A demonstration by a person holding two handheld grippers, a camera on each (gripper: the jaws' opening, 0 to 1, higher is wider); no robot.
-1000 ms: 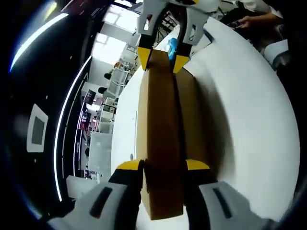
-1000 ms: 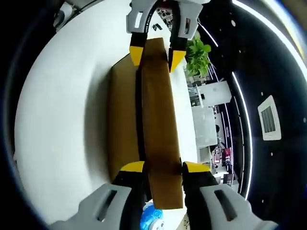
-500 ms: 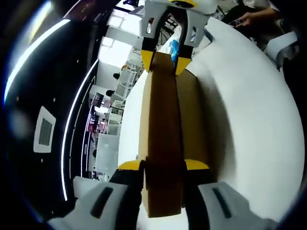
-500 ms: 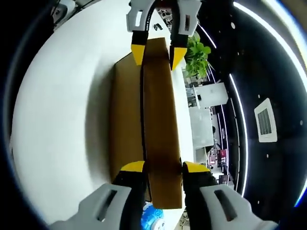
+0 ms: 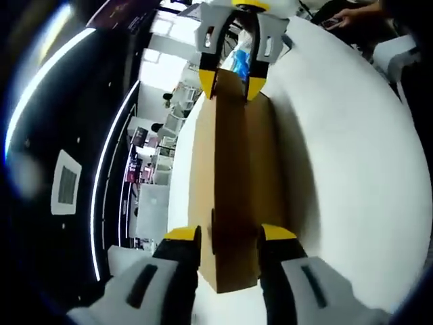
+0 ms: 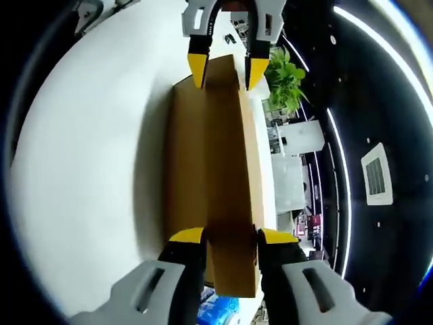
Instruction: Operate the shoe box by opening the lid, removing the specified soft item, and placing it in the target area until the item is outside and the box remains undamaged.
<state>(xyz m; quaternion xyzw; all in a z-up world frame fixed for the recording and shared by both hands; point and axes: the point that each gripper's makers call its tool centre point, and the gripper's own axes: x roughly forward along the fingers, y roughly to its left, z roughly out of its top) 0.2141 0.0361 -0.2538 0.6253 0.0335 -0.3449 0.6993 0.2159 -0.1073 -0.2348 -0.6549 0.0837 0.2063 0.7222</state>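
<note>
Lid (image 5: 230,203) of shoe box (image 6: 186,169) pinched at both ends by my left gripper (image 5: 230,237) & right gripper (image 6: 230,238). Cardboard's light, bendy; I'd lift evenly off worktop (image 6: 88,149).

White table (image 5: 338,135) carries brown shoe box (image 5: 233,196).

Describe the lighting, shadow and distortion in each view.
Left gripper view: fisheye bends the white table into a curve; ceiling light strips smear into arcs; the cardboard lid throws a soft shadow on the table beside it. Right gripper view: the same bending; the lid's face is dim, its shadow falling on the table; the plant stays sharp.
</note>
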